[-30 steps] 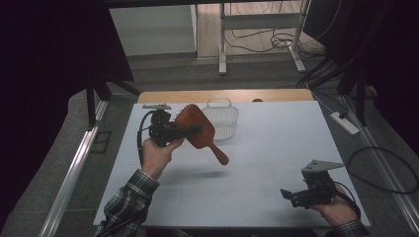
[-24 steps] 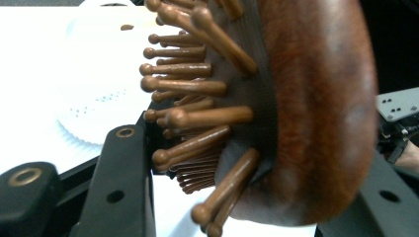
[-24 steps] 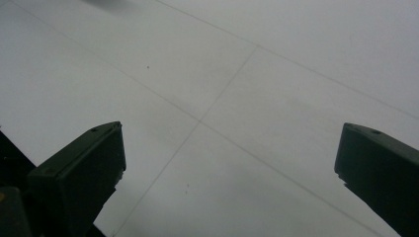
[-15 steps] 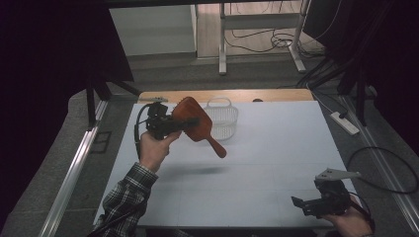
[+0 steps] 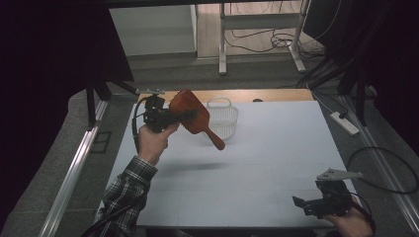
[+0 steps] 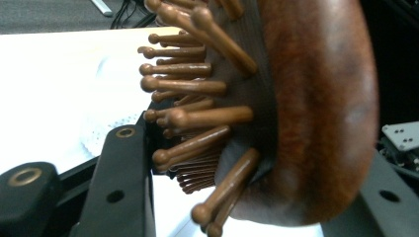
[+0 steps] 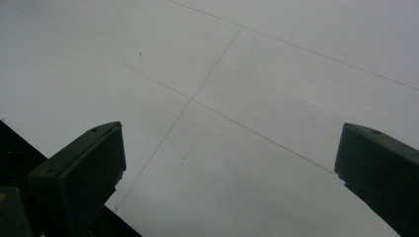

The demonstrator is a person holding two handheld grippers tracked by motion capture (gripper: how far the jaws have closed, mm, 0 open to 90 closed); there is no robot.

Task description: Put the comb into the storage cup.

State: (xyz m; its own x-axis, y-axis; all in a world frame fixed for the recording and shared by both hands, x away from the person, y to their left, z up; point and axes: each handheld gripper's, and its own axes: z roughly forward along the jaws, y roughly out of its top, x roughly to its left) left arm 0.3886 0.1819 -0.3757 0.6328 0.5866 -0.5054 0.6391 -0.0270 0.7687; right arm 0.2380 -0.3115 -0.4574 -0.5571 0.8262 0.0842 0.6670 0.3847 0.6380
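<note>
A brown wooden paddle hairbrush (image 5: 190, 114) hangs in the air at the table's back left, its handle slanting down to the right. My left gripper (image 5: 185, 116) is shut on the brush head. In the left gripper view the brush (image 6: 316, 113) sits between the jaws, wooden pins facing left. A white mesh basket (image 5: 222, 118) stands on the table just right of the brush; it shows blurred behind the pins as the basket (image 6: 108, 123). My right gripper (image 5: 301, 203) hovers low at the table's front right corner, its jaws wide apart over bare tabletop (image 7: 237, 123).
The white table (image 5: 276, 148) has a wooden strip along its far edge. A power strip (image 5: 344, 123) and cables lie on the floor at the right. A metal rail (image 5: 74, 173) runs along the left side.
The left gripper has lifted the hairbrush slightly up and away toward the back. The right gripper has slid right and nearer to the front right corner.
</note>
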